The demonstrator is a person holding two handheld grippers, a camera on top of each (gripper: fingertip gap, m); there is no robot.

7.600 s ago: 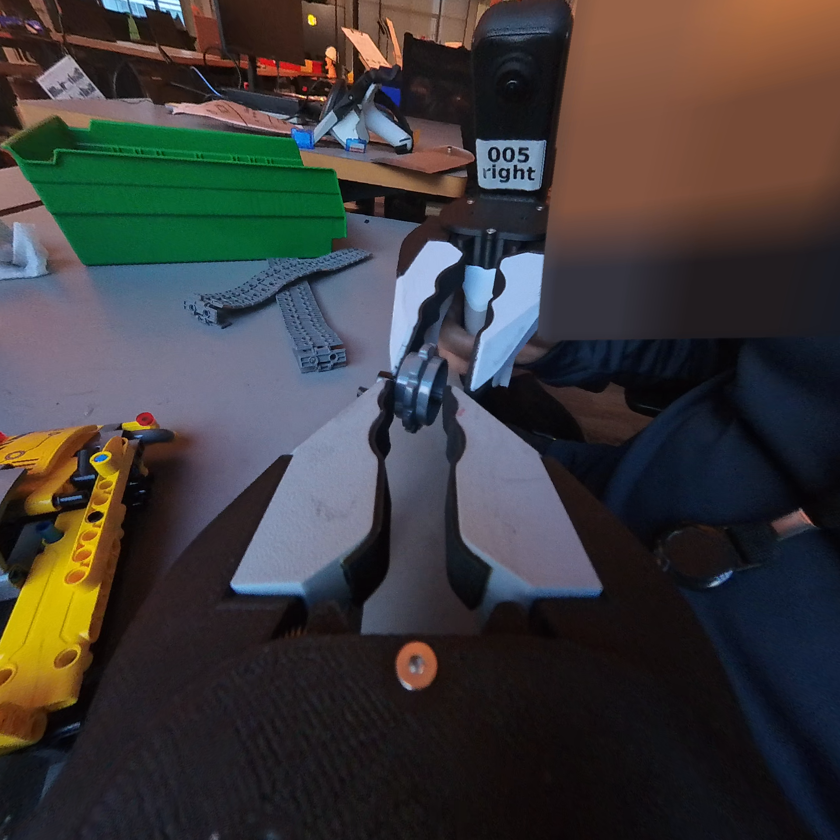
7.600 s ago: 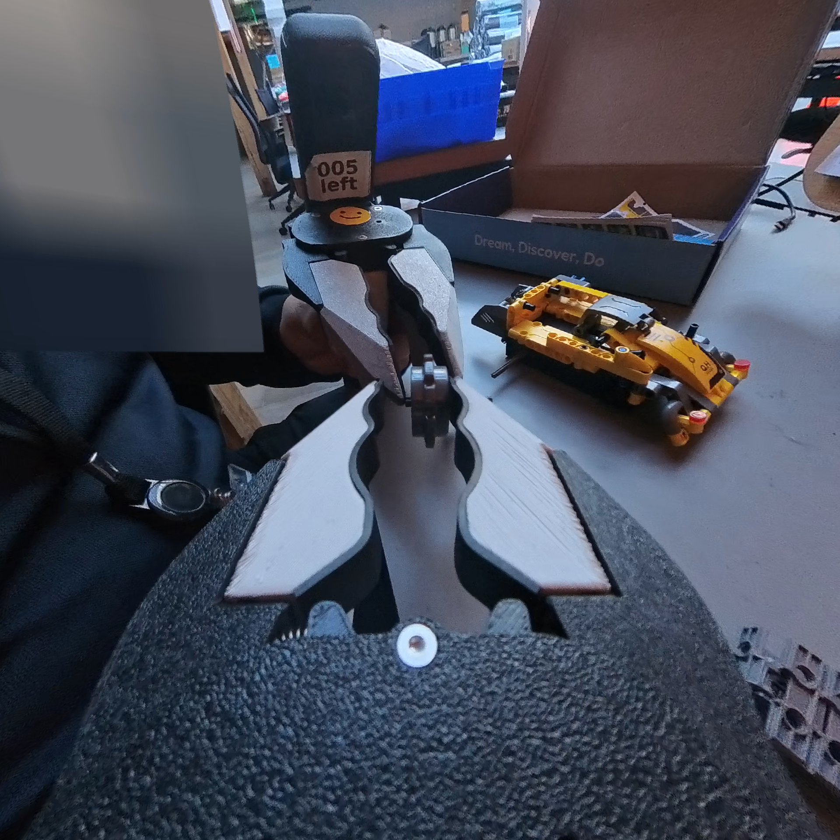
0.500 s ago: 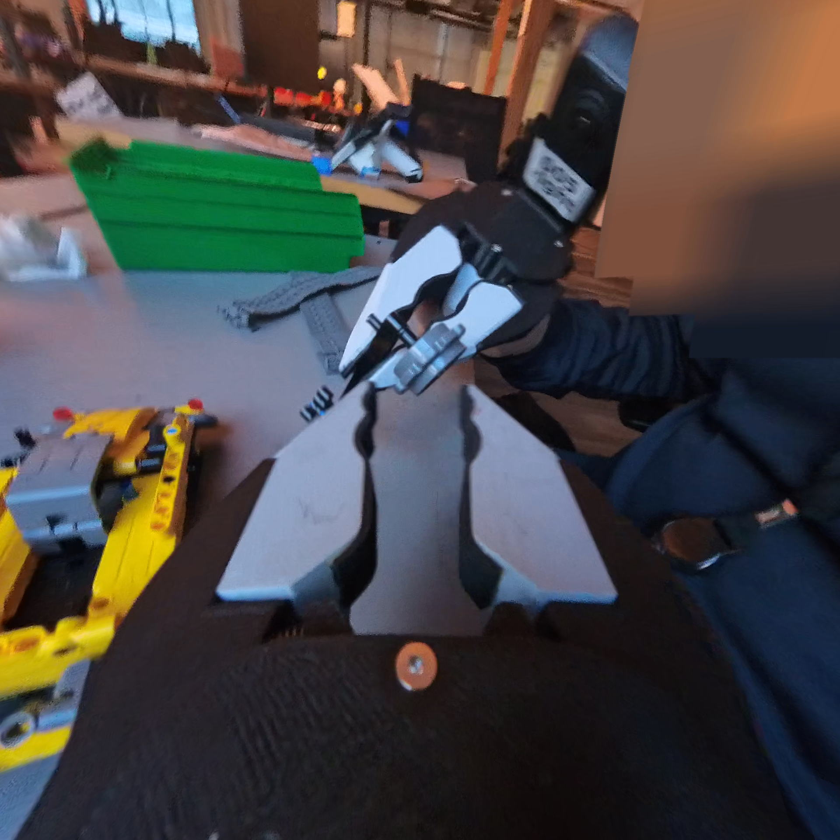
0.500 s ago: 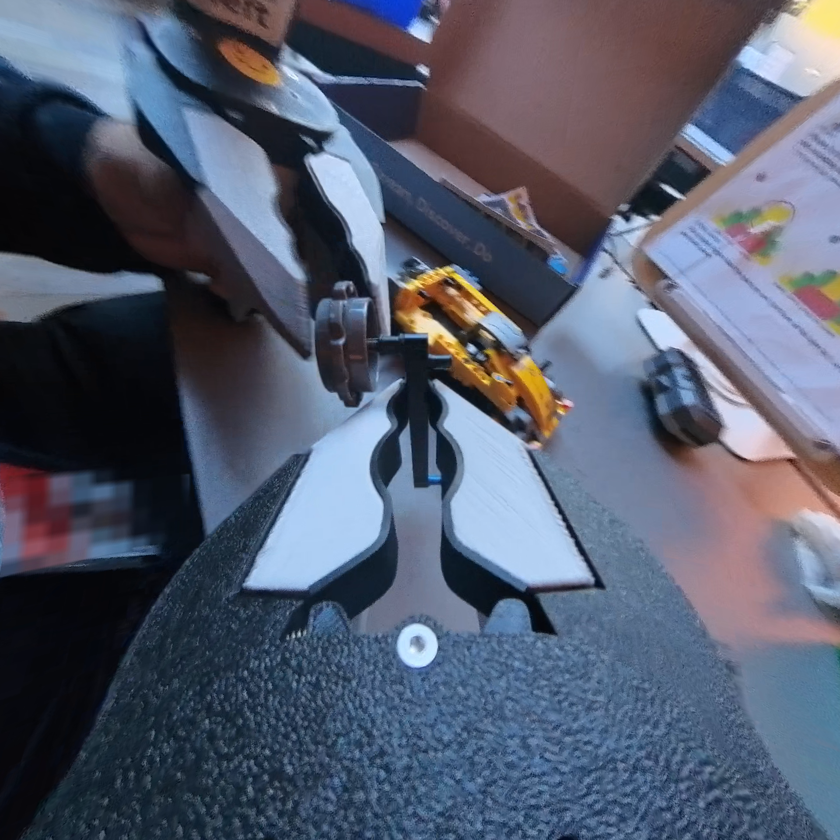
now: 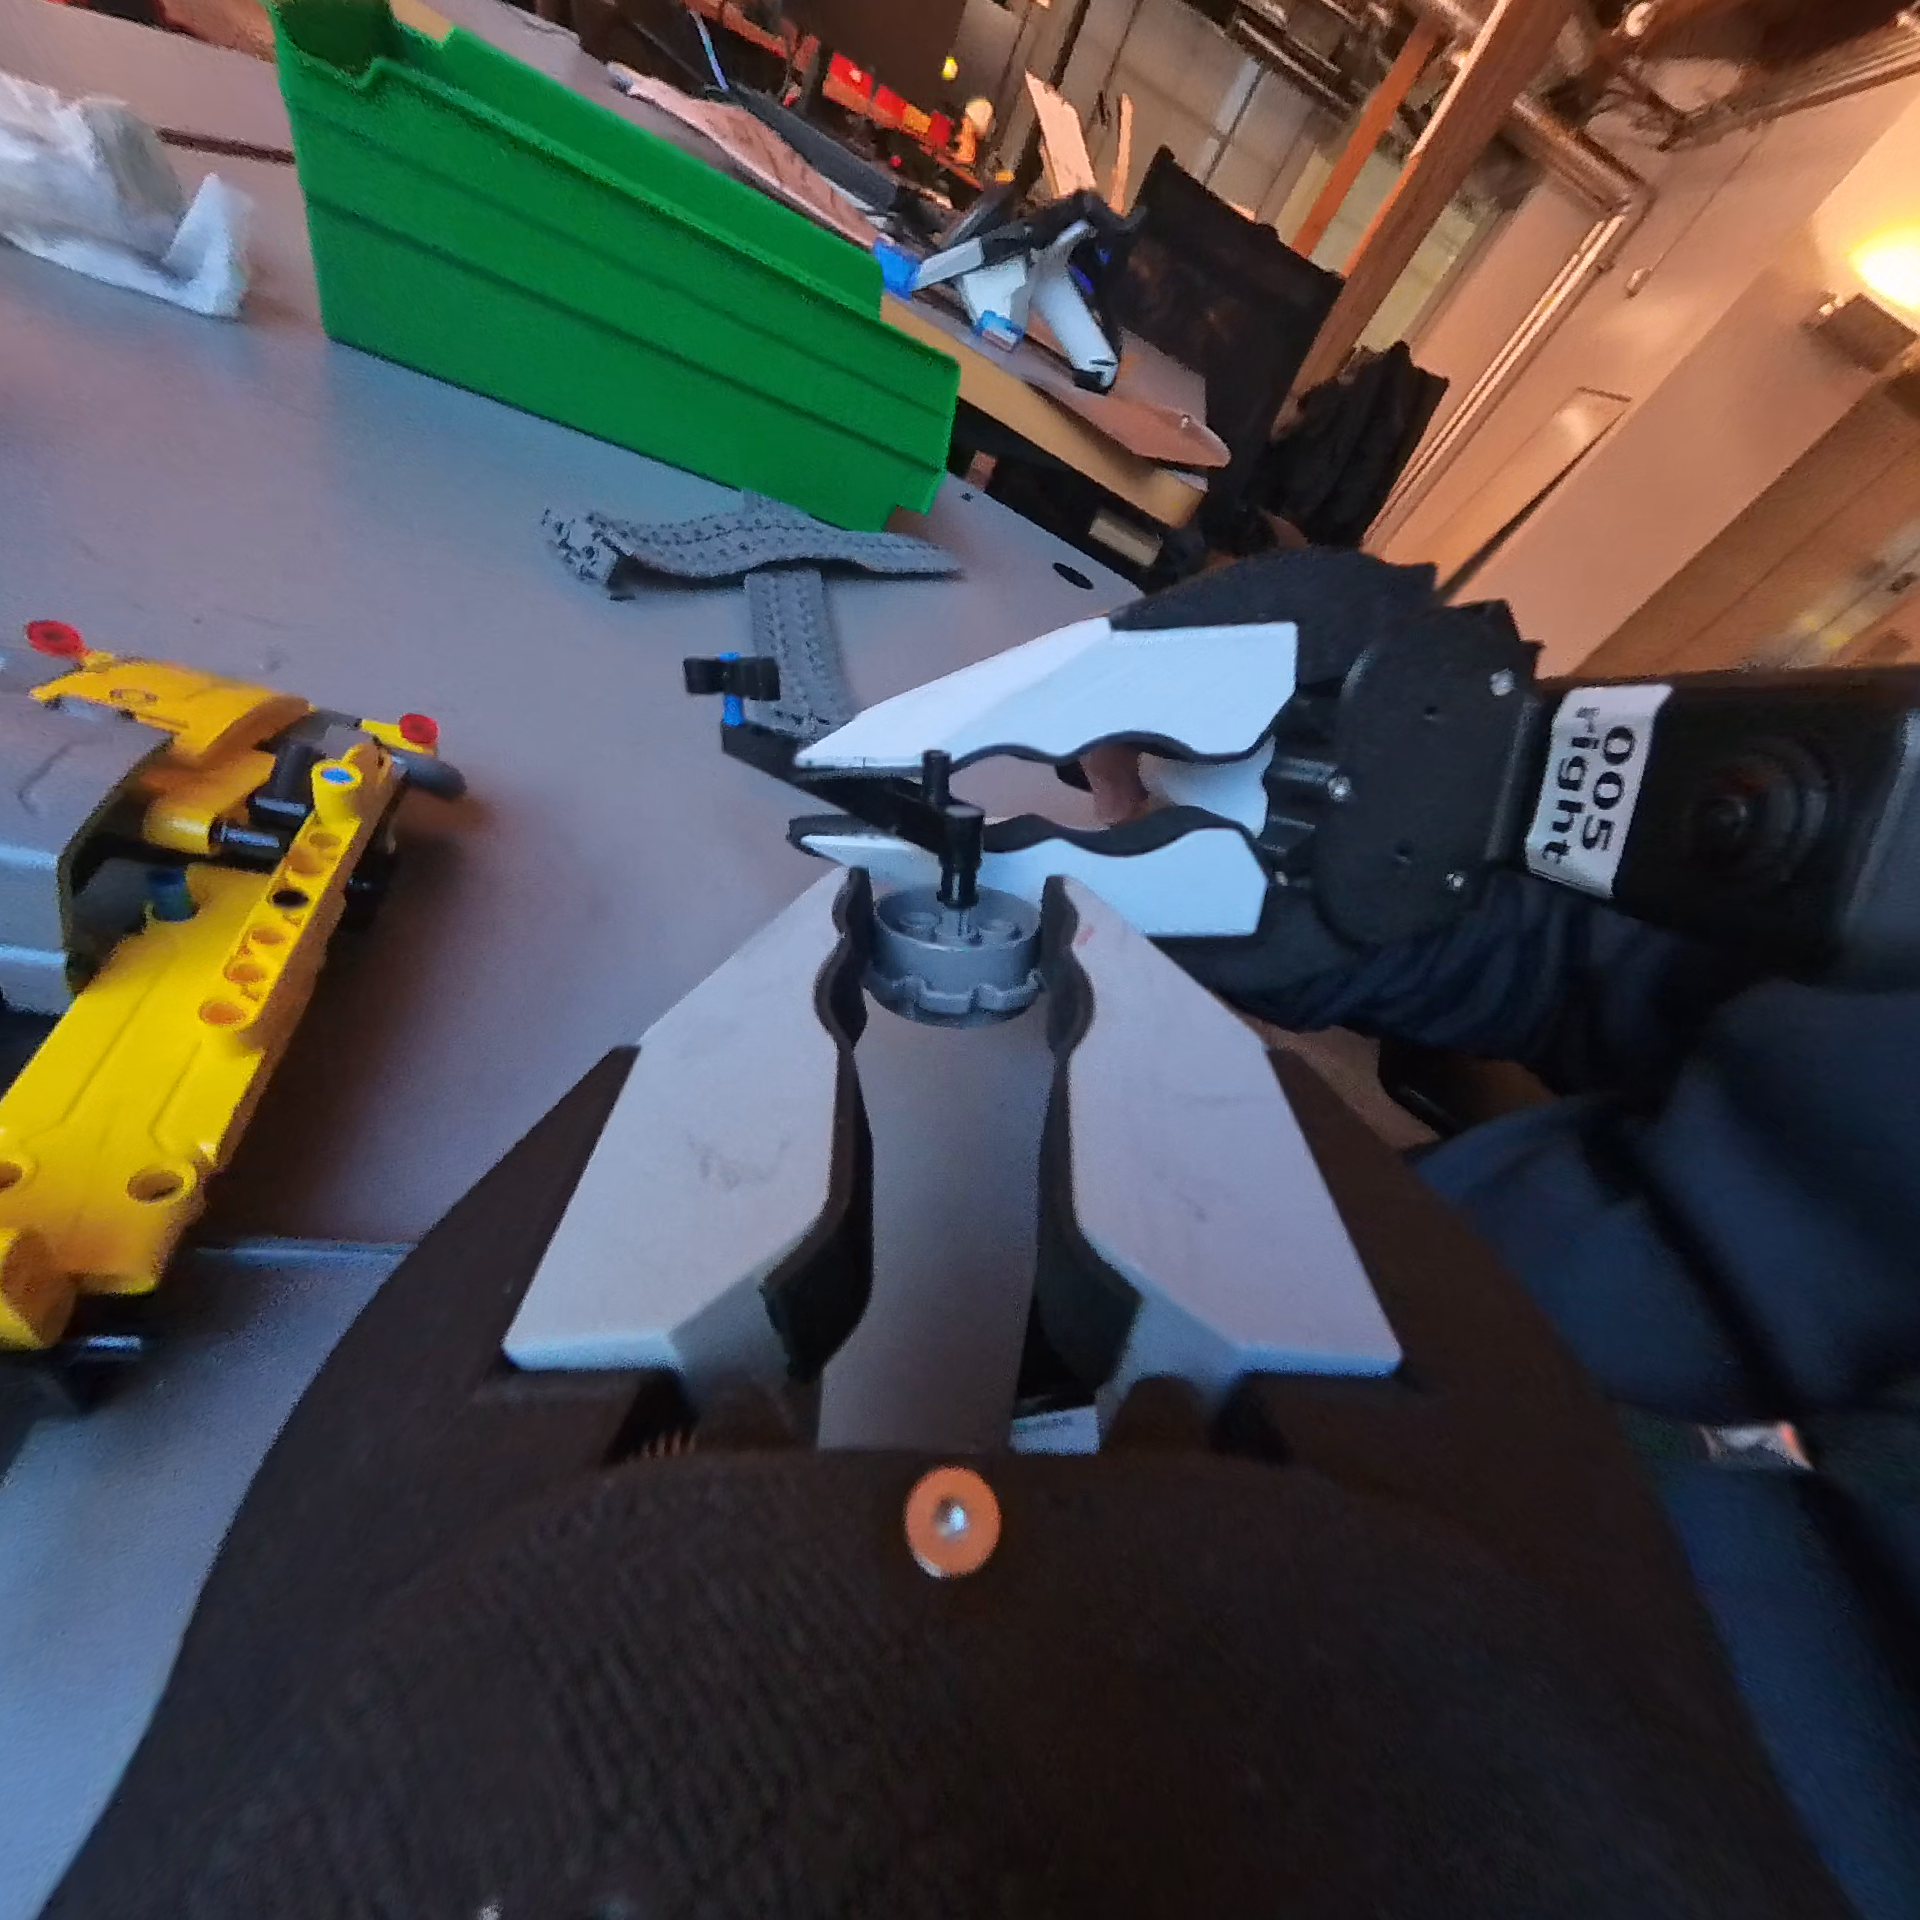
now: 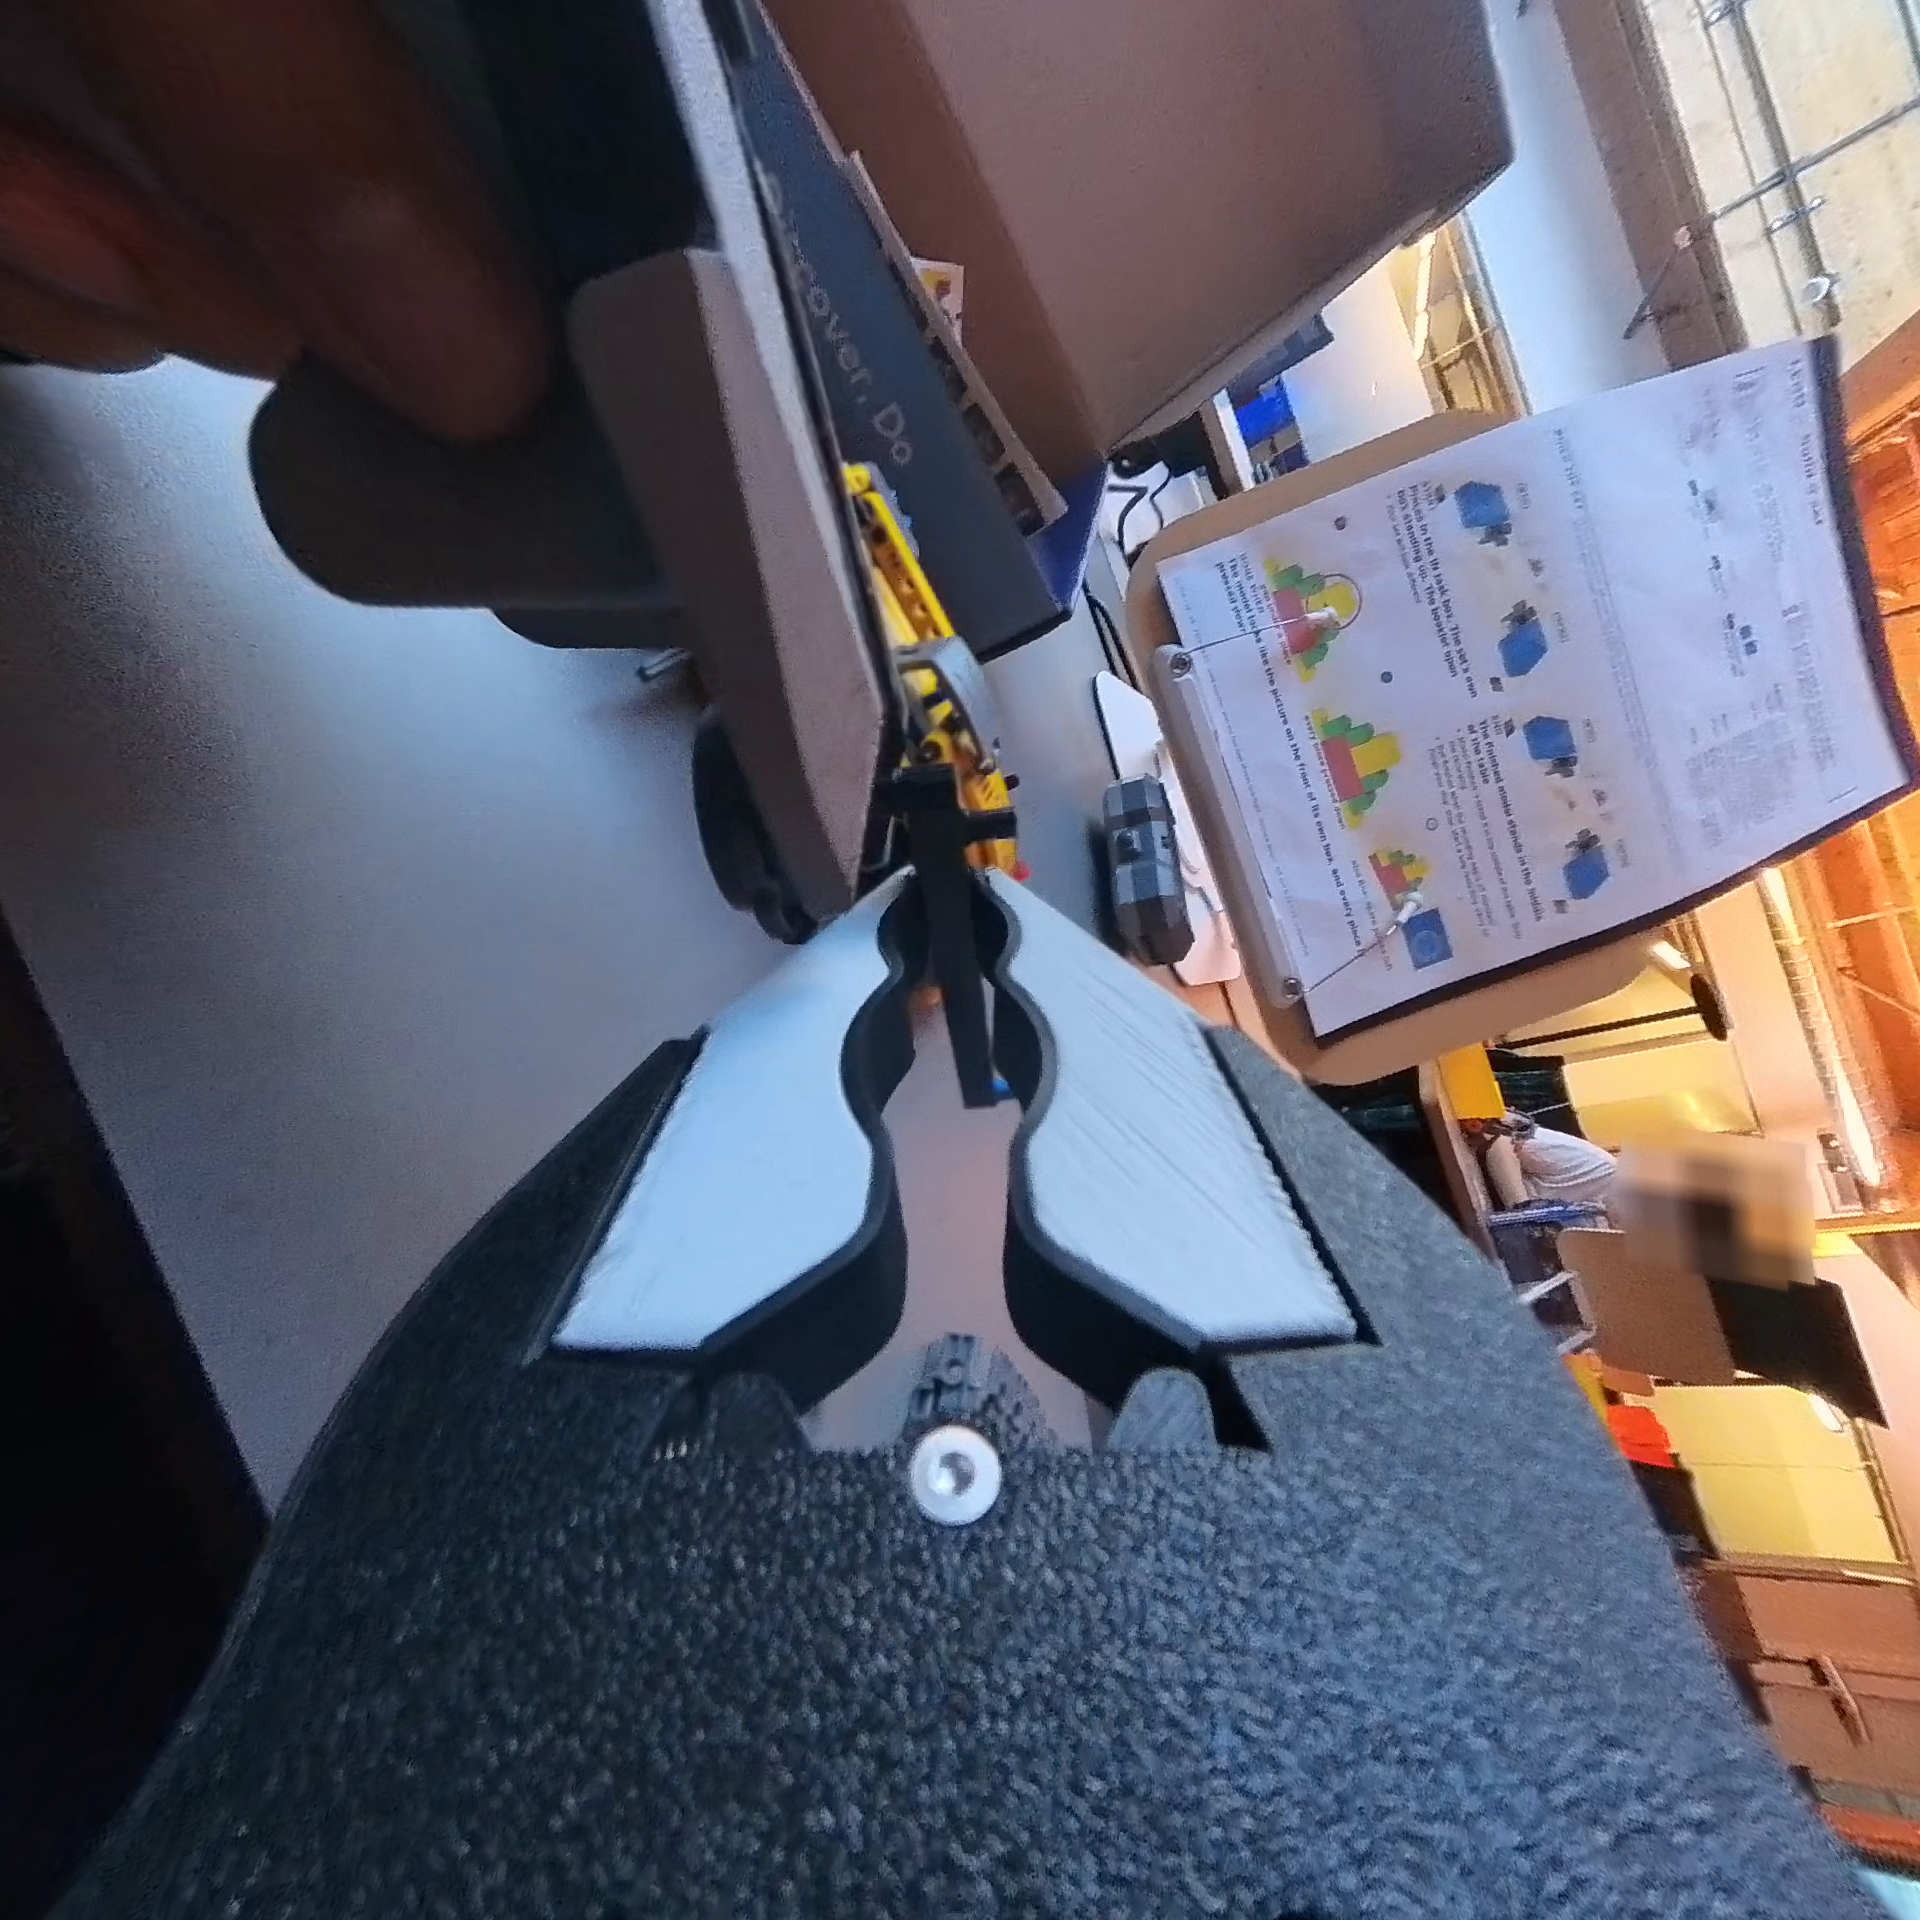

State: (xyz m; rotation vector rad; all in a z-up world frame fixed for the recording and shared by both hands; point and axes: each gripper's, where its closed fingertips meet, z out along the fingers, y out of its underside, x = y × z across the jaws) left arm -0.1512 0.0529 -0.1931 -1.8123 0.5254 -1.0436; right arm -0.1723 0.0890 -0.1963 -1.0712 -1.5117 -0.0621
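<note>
The grey hub [image 5: 954, 956], a round toothed piece, sits clamped between the tips of the left gripper [image 5: 951, 940], open face up. A black pin on the black beam [image 5: 862, 800] enters the hub's centre from 12 o'clock. The beam is pinched flat between the narrowed white fingers of the right gripper [image 5: 831, 805], which reaches in from 3 o'clock; a blue-tipped connector caps the beam's far end at 10 o'clock.

In the right wrist view the right gripper [image 6: 951, 914] grips the beam [image 6: 956, 966] edge-on, and one finger [image 6: 769, 644] of the left gripper rises at 11 o'clock, covering the hub.

Surface: a grey table [image 5: 312, 499], matte, lightly scuffed. At 9 o'clock of the hub lies a yellow model [image 5: 197, 935], partly built, with red studs at its end. At 11 o'clock lie grey tracks [image 5: 748, 551], crossed. Beyond them stands a green bin [image 5: 582, 270], and at far 10 o'clock a white wad [image 5: 114, 208].

Room: a workshop with warm lamp light at 2 o'clock, wooden posts, and a further bench [image 5: 1039, 416] carrying spare grippers. In the right wrist view an open cardboard box [image 6: 1143, 208] stands past the model, and a printed sheet [image 6: 1538, 686] on a board leans at 3 o'clock. A grey brick [image 6: 1143, 873] lies near it.
</note>
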